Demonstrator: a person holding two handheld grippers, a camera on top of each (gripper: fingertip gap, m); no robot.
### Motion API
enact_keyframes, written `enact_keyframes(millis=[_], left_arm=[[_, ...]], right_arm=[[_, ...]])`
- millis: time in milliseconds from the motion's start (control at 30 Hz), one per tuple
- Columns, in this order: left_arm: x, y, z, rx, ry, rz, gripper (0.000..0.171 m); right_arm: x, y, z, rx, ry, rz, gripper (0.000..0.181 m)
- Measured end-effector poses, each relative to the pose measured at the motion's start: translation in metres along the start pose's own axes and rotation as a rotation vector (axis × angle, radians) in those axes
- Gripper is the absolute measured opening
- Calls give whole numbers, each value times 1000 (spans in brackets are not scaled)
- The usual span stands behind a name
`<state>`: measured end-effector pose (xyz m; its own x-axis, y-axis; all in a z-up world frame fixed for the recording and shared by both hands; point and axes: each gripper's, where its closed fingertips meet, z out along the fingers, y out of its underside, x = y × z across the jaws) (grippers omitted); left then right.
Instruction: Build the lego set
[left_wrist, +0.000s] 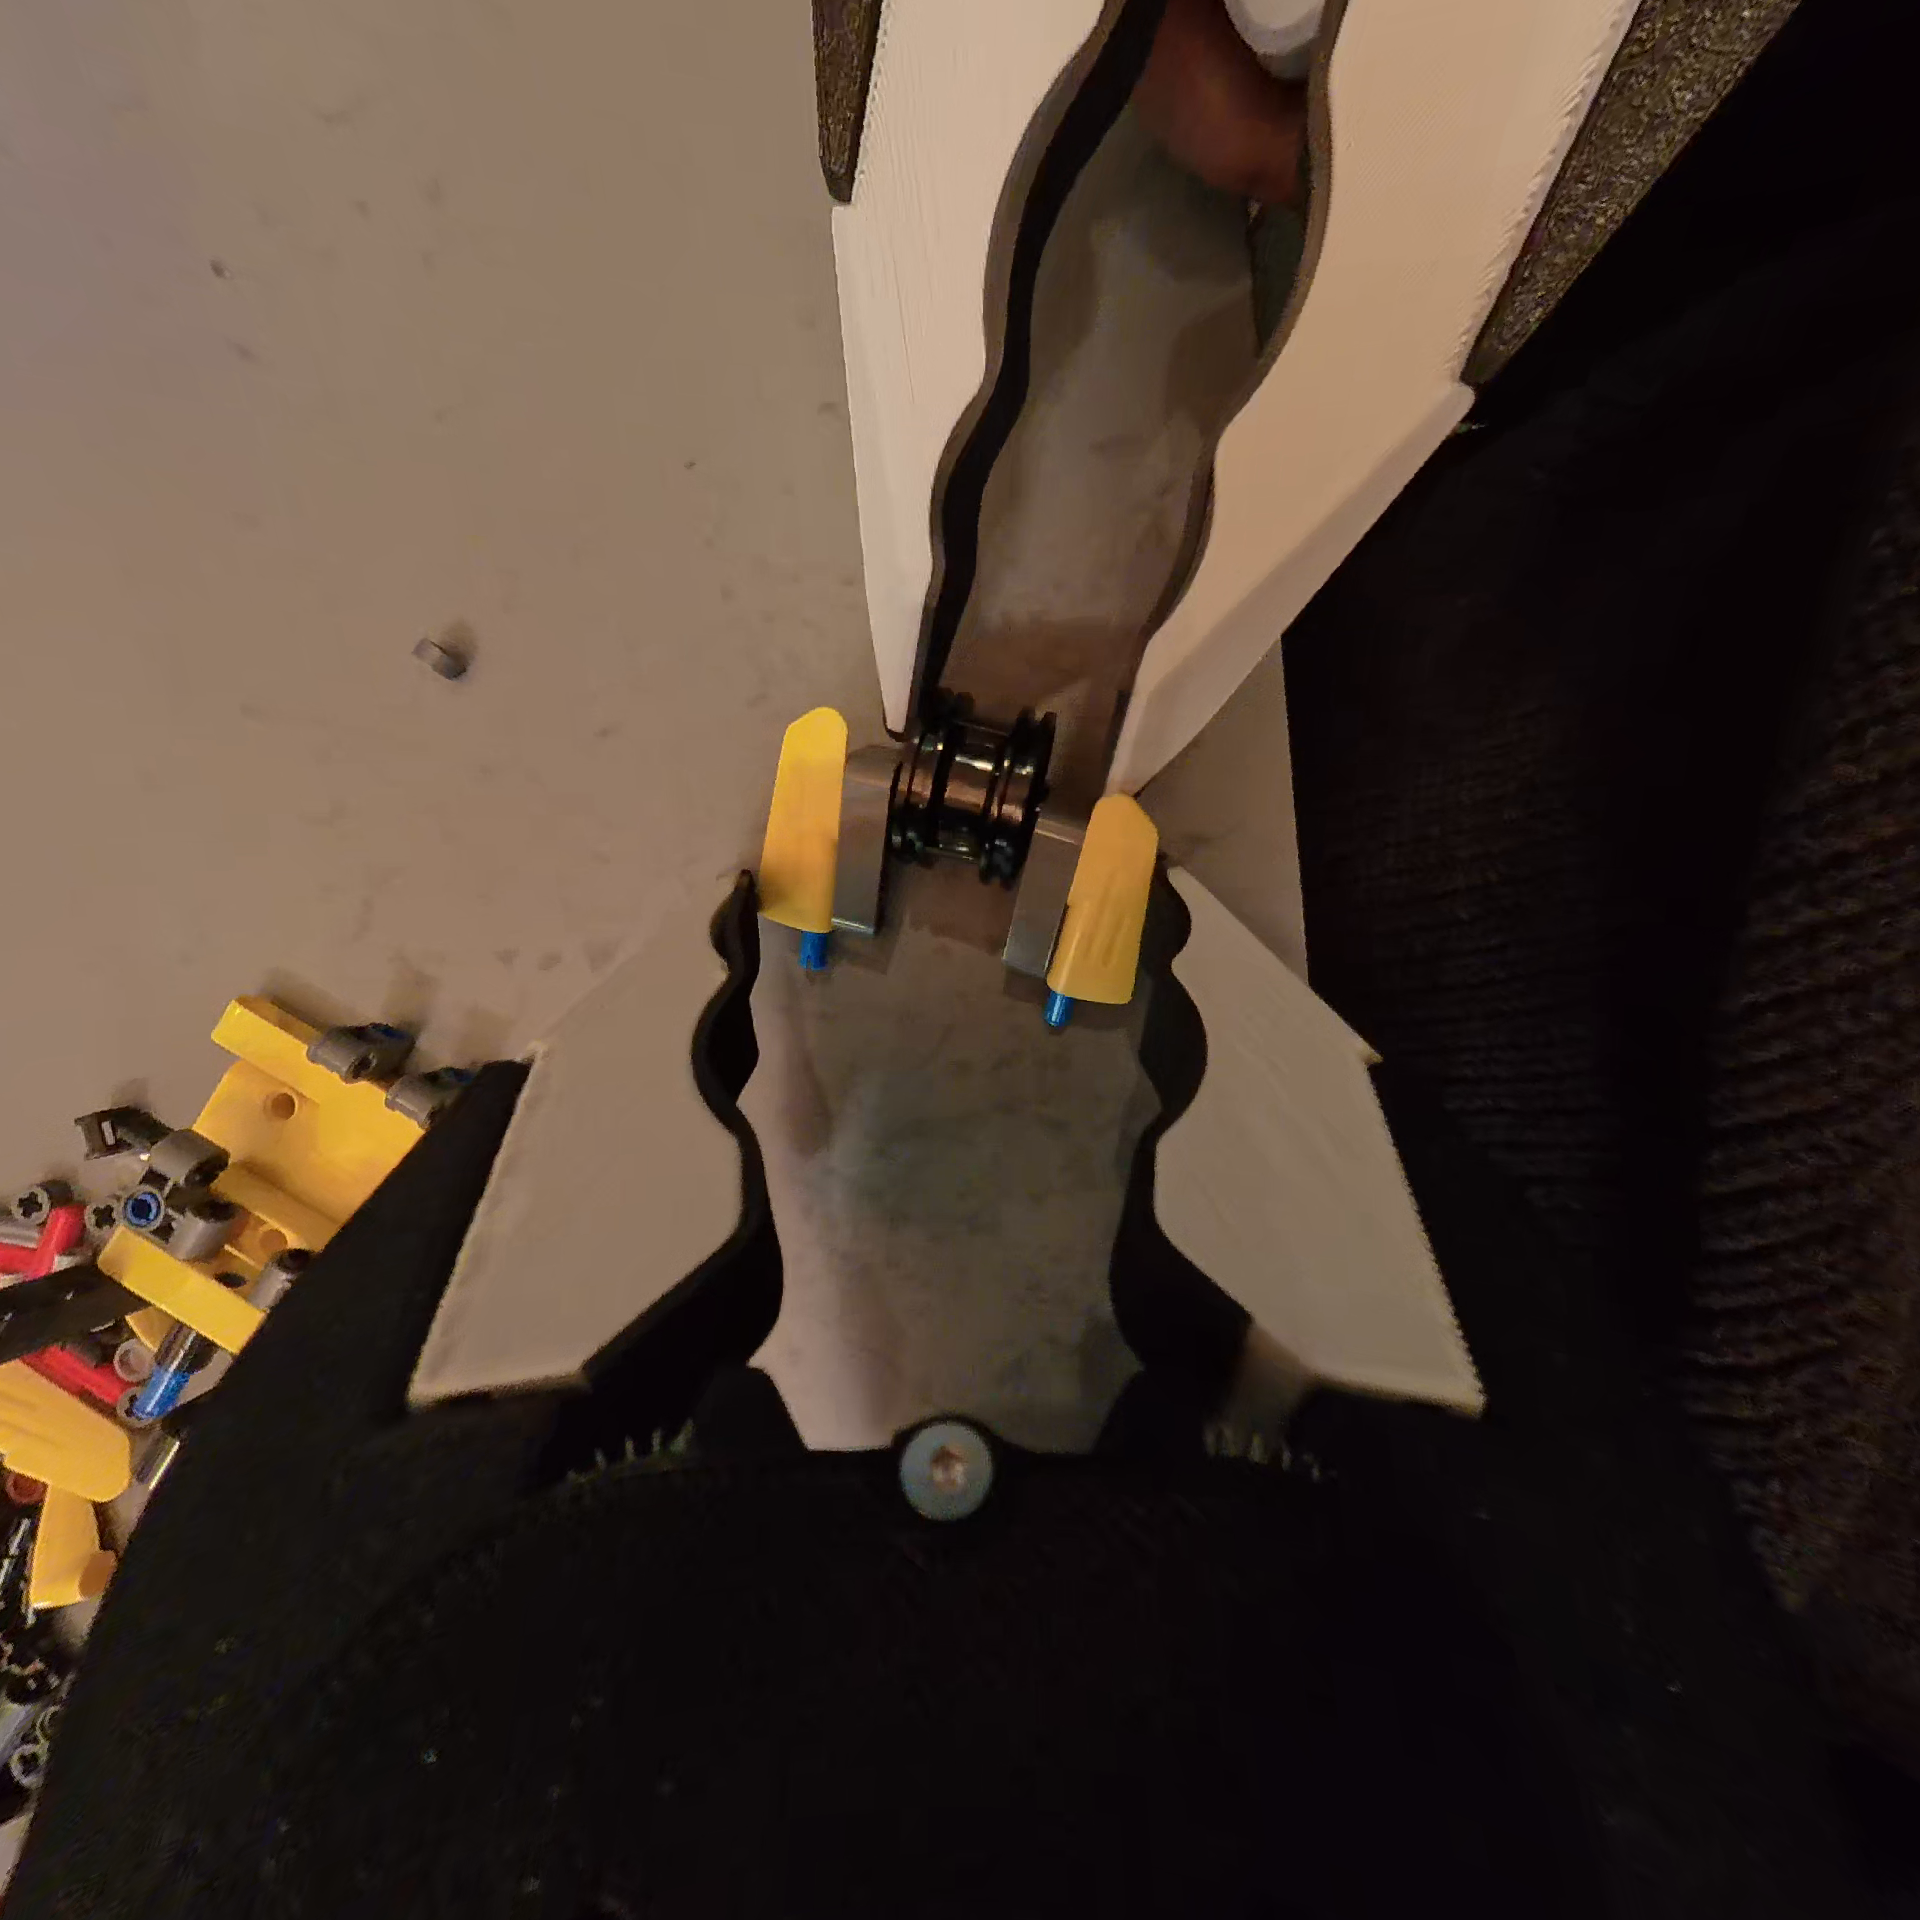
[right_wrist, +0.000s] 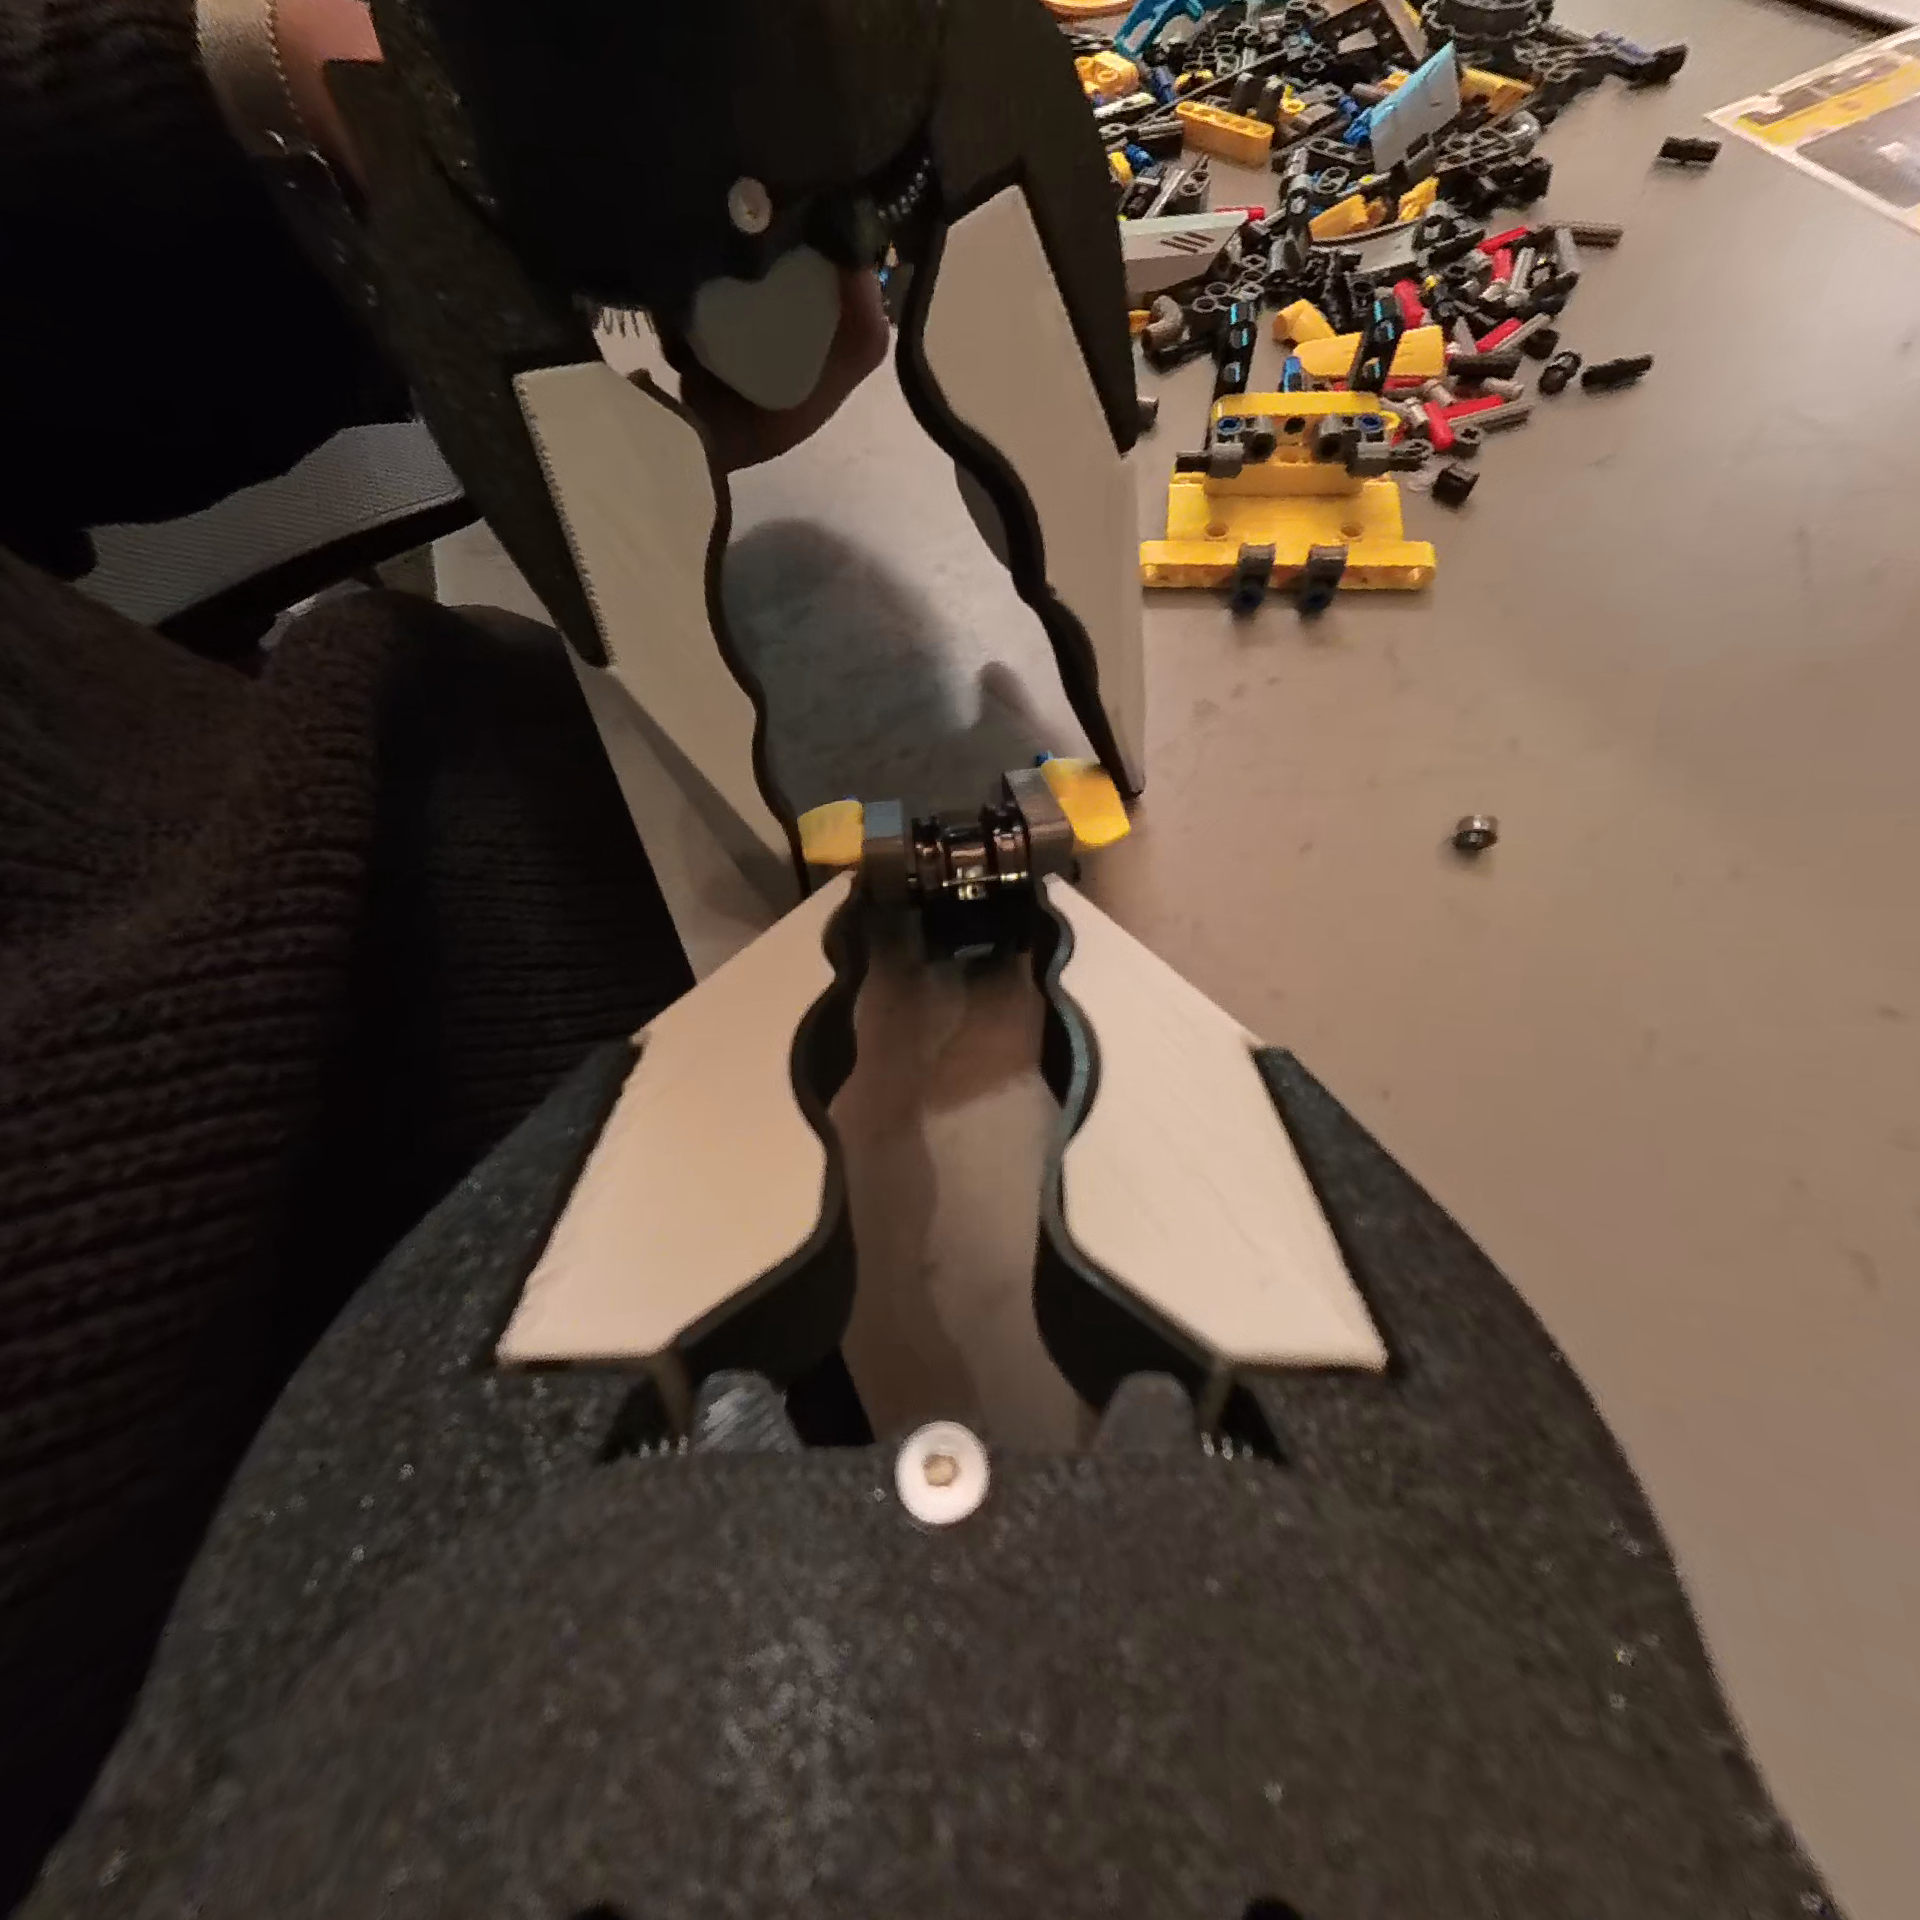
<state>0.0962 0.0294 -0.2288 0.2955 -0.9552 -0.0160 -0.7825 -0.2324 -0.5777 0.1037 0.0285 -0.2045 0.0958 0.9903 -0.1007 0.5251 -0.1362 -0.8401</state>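
Between both tools (right_wrist: 951, 883), small brick assembly (left_wrist: 961, 831), gripped

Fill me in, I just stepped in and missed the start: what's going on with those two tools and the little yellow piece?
A person holds a tool in each hand, and both meet tip to tip on one small building-brick assembly: a black spool-like middle between grey brackets with yellow end pieces and blue pins. The left tool grips it at the outer yellow pieces; the right tool pinches the black centre. It is held just above the table. A pile of loose parts and a yellow frame lie beyond.
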Motion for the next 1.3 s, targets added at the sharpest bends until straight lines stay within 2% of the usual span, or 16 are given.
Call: enact_keyframes(millis=[100, 167, 200, 433, 633, 767, 933, 1167, 1300], left_arm=[[0, 0, 0, 8, 7, 7, 74], [0, 0, 2, 11, 15, 10, 94], [1, 0, 3, 13, 26, 9, 98], [7, 0, 2, 27, 87, 62, 109], [9, -9, -7, 75, 164, 106, 103], [8, -11, -10, 75, 229, 111, 90], [6, -16, -11, 67, 241, 161, 85], [4, -8, -10, 11, 267, 179, 67], [3, -7, -11, 20, 272, 164, 66]], right_arm=[[1, 1, 0, -8, 1, 2, 25], [-1, 3, 2, -25, -6, -10, 21], [-1, 4, 3, -31, -2, -15, 20], [-1, 5, 3, -39, -6, -11, 20], [-3, 0, -1, 1, -15, -15, 30], [-1, 0, -2, 10, 3, -25, 34], [0, 2, -2, 4, 15, -23, 34], [0, 3, -1, 0, 10, -23, 34], [0, 4, 0, -4, 19, -34, 37]])
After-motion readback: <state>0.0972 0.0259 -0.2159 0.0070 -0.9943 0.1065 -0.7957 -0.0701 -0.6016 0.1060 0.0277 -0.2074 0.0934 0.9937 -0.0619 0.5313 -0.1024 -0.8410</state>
